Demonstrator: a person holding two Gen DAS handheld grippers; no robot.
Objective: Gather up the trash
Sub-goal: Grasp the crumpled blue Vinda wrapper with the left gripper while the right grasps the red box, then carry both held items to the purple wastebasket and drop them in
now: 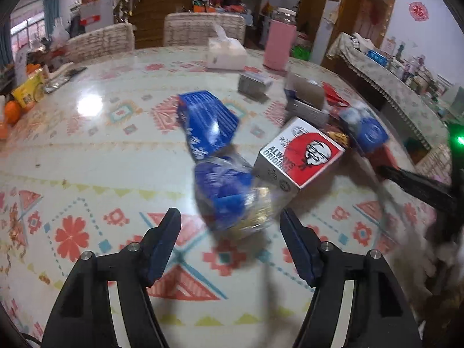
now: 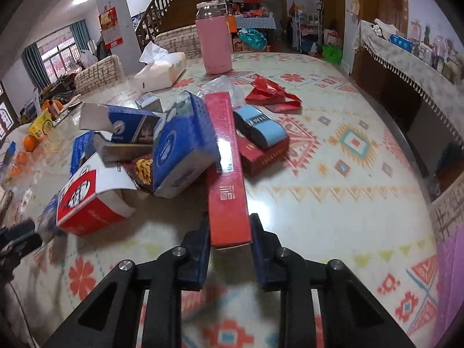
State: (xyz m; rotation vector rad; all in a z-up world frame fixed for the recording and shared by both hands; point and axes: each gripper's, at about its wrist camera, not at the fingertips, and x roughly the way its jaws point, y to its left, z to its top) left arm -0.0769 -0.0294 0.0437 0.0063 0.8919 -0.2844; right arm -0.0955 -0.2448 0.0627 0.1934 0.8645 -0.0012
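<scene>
Trash lies piled on a patterned table. In the left wrist view my left gripper [image 1: 230,217] is open; a crumpled clear-and-blue wrapper [image 1: 232,197] lies just beyond its fingertips, blurred. Behind it are a flattened blue carton [image 1: 207,121] and a red-and-white KFC box [image 1: 301,153]. In the right wrist view my right gripper [image 2: 230,226] is shut on the near end of a long red box [image 2: 227,168], which reaches away over the pile. Left of it are a blue carton [image 2: 182,150] and the KFC box [image 2: 90,200]. My right gripper shows at the right edge [image 1: 420,185].
A pink tumbler [image 2: 214,43], a tissue pack [image 2: 161,69], red wrapping [image 2: 269,92], a dark red box [image 2: 261,153] with a light-blue roll [image 2: 258,127] on it. Oranges and a yellow packet [image 1: 29,90] at the table's left. Chairs behind; a sideboard [image 2: 406,58] to the right.
</scene>
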